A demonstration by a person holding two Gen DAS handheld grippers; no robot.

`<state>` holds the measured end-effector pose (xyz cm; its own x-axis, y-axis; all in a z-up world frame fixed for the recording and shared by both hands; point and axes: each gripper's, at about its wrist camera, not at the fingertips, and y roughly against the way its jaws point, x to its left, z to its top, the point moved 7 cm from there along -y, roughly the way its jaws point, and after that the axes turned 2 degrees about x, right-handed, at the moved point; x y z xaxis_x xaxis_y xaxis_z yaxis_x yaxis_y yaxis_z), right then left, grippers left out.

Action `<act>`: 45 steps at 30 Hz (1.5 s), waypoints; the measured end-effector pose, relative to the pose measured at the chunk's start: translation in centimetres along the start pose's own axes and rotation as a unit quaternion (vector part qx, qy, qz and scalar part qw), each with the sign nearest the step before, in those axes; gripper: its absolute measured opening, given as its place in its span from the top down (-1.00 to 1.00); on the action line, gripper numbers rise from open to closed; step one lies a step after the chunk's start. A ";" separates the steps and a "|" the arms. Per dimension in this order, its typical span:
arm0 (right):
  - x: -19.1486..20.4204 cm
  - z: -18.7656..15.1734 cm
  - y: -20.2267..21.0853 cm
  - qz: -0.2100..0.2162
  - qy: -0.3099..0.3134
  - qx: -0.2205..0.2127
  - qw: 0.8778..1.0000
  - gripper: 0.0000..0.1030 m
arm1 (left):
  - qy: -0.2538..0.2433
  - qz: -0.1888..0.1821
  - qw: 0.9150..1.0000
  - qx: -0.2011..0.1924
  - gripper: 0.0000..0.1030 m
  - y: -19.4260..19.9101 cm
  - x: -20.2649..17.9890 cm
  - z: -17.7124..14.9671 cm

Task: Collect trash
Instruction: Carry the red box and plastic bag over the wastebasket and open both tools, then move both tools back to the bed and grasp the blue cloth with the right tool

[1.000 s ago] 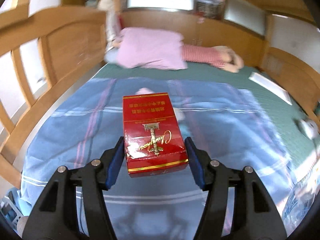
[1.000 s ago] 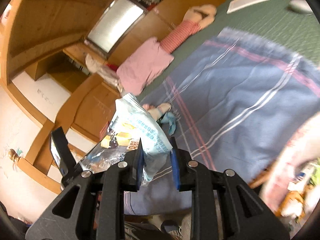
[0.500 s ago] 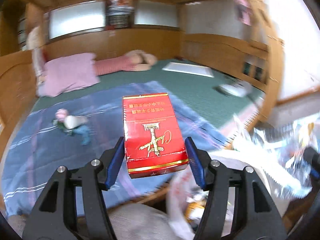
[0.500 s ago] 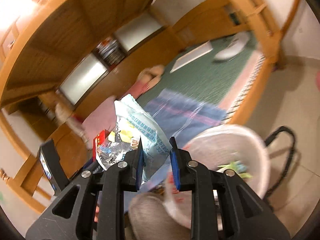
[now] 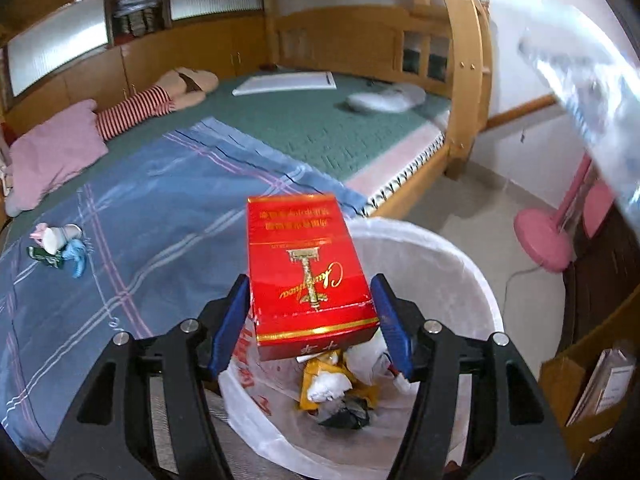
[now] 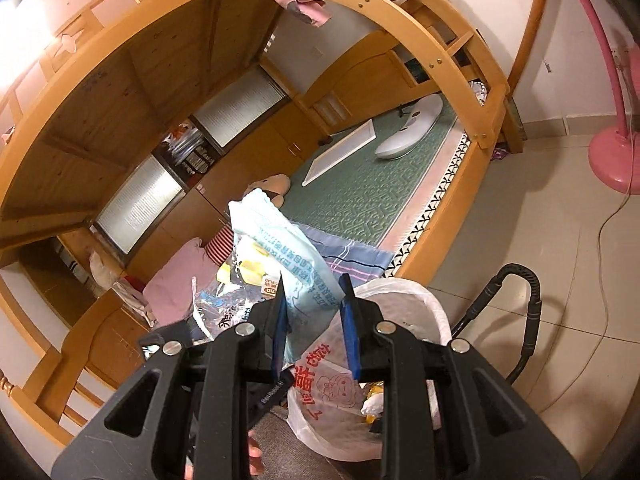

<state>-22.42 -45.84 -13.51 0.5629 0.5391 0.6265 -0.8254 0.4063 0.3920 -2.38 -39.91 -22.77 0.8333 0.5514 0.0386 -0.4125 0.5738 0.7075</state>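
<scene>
My left gripper (image 5: 310, 320) is shut on a red cigarette box (image 5: 306, 272) with gold print and holds it over a white-lined trash bin (image 5: 456, 264) beside the bed. Crumpled trash (image 5: 340, 392) lies in the bin. My right gripper (image 6: 314, 316) is shut on a pale blue plastic wrapper (image 6: 288, 256), held above the same bin (image 6: 404, 292). A small pile of trash (image 5: 56, 244) lies on the blue blanket at the left.
A wooden bunk bed frame (image 5: 464, 80) stands behind the bin, with a green mat (image 5: 320, 120), a pink pillow (image 5: 52, 152) and a white board (image 5: 286, 82). A pink fan base (image 5: 544, 244) and black cable (image 6: 528, 308) are on the tiled floor.
Both grippers swung from over the bed to the bin, keeping hold of the red box and the blue wrapper. The bin has come under both grippers.
</scene>
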 end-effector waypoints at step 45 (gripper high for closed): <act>12.5 -11.9 -20.9 0.008 0.159 0.239 0.958 -0.38 | 0.232 0.232 0.943 -0.059 -0.77 10.8 32.1 -5.6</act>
<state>2.38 -38.82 -21.88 0.4712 0.7714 0.4276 -0.7171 0.0528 0.6950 17.86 -12.57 -17.86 0.3145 0.9492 -0.0075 -0.7540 0.2546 0.6056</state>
